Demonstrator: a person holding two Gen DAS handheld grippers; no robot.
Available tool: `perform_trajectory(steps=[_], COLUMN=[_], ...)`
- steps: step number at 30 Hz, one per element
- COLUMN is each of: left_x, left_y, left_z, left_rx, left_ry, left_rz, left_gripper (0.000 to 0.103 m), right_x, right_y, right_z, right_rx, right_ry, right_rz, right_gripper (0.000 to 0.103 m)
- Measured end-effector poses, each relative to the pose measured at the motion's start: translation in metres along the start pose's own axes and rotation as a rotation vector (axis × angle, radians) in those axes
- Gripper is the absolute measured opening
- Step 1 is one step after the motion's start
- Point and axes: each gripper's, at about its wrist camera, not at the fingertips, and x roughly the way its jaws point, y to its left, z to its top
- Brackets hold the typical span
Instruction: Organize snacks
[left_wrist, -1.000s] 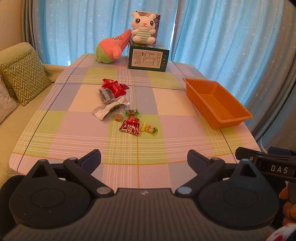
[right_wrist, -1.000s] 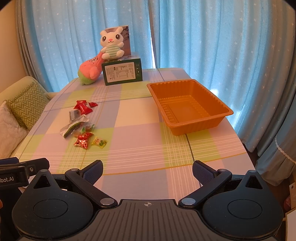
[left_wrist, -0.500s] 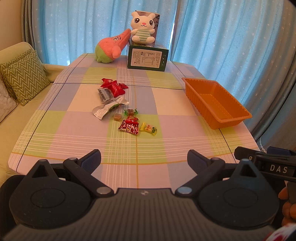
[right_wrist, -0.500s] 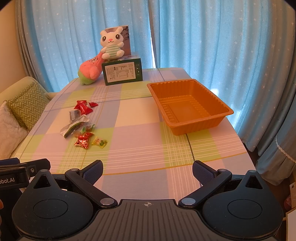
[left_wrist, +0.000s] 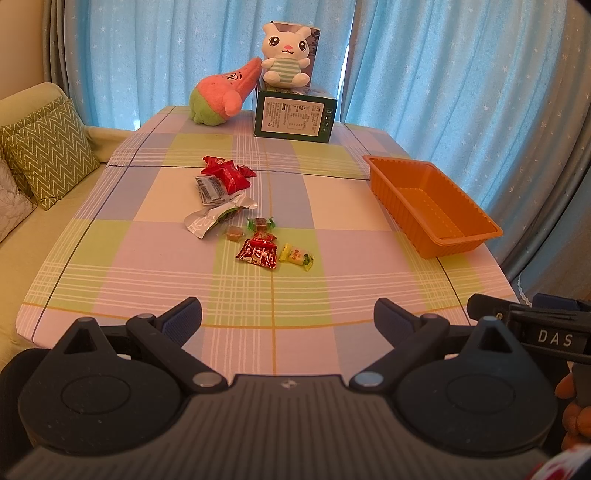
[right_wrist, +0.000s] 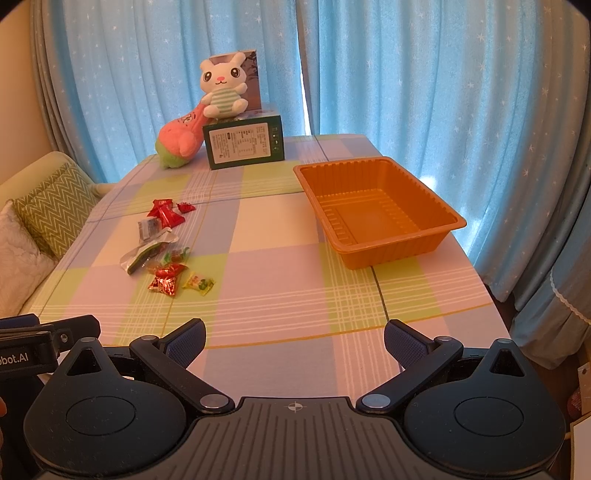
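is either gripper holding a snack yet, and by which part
Nothing is held. The left gripper and right gripper both have open, empty jaws; the snacks lie on the table.

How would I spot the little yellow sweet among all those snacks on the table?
Start at the orange tray on the checked table, then look across to the scattered pile of snacks. At the pile's near edge, beside a red foil packet, lies the yellow sweet, the only yellow wrapper, with green printed at one end.

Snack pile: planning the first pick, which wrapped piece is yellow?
The yellow candy, at the pile's near edge beside the red foil packet; the others are red, silver or green.
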Motion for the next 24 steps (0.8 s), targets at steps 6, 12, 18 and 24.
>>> perform_trajectory(steps=[6,12,18,24], left_x=[0.0007,0.0008,0.0021,0.0039], left_y=[-0.0011,-0.0007,-0.0012,-0.0011], left_z=[0.0005,-0.0003,-0.0013,-0.0018], left_rx=[0.000,0.000,-0.001,-0.005], left_ry=[0.002,0.001,0.003,0.005], left_rz=[0.001,0.000,-0.003,-0.010], left_gripper=[0.099,0.099,0.099,0.099], right_x=[0.0001,0.0002,0.0004,0.0002], right_y=[0.0002,0.0005,0.0005,0.0011], right_z=[0.0000,-0.0001,-0.0001,-0.0002], right_rx=[0.001,0.000,0.000,0.001], right_ry=[0.000,0.001,0.001,0.001], right_rz=[0.000,0.001,0.000,0.001], right_gripper=[0.102,0.102,0.102,0.103])
